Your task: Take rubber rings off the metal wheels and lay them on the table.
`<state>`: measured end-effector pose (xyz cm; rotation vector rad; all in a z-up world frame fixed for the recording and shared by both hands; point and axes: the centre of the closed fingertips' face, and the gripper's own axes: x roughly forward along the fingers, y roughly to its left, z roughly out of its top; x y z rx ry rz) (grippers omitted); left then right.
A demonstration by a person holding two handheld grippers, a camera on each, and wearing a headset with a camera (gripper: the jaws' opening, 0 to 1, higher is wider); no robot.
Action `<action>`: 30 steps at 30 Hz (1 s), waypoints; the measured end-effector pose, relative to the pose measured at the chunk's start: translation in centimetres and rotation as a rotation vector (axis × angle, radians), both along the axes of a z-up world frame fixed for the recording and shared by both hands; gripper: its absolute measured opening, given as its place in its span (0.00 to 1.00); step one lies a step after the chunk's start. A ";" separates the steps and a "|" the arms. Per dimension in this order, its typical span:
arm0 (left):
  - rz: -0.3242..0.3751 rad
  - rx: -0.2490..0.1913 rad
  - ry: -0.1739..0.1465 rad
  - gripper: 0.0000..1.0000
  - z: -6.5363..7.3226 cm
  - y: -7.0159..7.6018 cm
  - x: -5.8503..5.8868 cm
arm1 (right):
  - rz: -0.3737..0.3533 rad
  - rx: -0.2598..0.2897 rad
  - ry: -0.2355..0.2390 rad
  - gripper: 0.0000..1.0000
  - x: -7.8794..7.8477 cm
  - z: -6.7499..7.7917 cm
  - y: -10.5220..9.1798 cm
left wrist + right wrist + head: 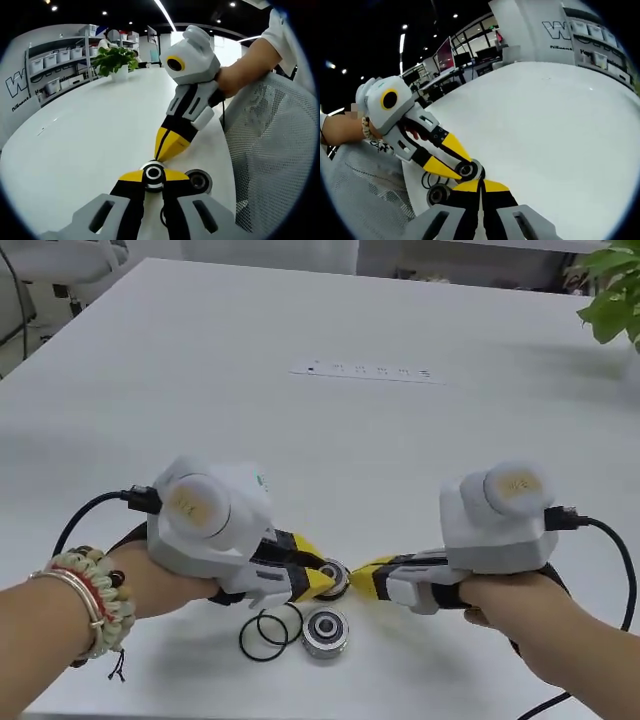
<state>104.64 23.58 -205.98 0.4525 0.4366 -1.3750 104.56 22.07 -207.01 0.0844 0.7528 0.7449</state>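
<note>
A metal wheel (337, 578) sits clamped between the jaws of the left gripper (153, 176), just above the table (300, 440). The right gripper (481, 184), jaws together, meets its rim head-on. Both hands are held low and level. Below lie two loose rubber rings (268, 633) beside a second wheel (326, 632).

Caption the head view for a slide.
Left gripper clamps a metal wheel, shut right gripper tip at its edge; two rubber rings, second wheel on table.

Open table (330, 430) ahead; loose wheel (326, 631) and rings (266, 634) crowd the near edge.
</note>
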 end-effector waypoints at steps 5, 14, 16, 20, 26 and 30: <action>-0.005 -0.003 -0.008 0.07 0.0 0.0 0.0 | -0.032 0.052 0.035 0.00 0.0 0.6 0.4; 0.002 -0.011 -0.010 0.07 0.0 -0.1 0.1 | -0.024 0.047 0.030 0.00 -0.2 0.9 0.8; 0.001 -0.012 -0.010 0.07 0.0 -0.1 0.1 | -0.017 0.041 0.025 0.00 -0.2 1.0 1.0; 0.001 -0.012 -0.011 0.07 0.0 -0.1 0.1 | -0.016 0.045 0.025 0.00 -0.1 1.0 0.9; -0.002 -0.013 -0.011 0.07 0.0 -0.1 0.0 | -0.009 0.043 0.020 0.00 -0.1 1.1 1.1; -0.003 -0.014 -0.010 0.07 0.0 -0.1 0.0 | 0.003 0.038 0.009 0.00 -0.1 1.2 1.2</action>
